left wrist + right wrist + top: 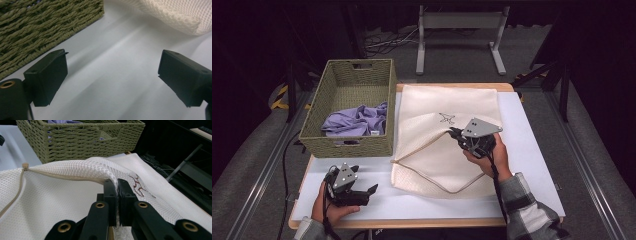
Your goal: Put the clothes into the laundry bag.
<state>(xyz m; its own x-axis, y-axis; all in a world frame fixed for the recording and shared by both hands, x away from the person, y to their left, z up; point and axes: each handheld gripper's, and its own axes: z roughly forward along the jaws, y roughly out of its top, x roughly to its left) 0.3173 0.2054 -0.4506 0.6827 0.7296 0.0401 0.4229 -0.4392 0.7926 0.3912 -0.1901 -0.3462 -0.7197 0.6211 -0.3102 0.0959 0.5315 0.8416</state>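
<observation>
Bag: mesh laundry bag (447,137), cream, lies flat across the middle of the bench, its far end at the far edge; a small dark emblem (446,118) is stitched on its upper layer.
Right gripper (454,132): you hold it over the bag's middle, jaws closed tight on the upper mesh layer beside the zipper (62,177), lifting that edge off the lower layer.
Left gripper (371,190): you rest it near the bench's near left corner, jaws wide apart with only bare bench surface (112,75) between them.
Basket: woven green basket (319,105) sits at the bench's far left, touching the bag's left side, with a lavender garment (357,120) inside.
</observation>
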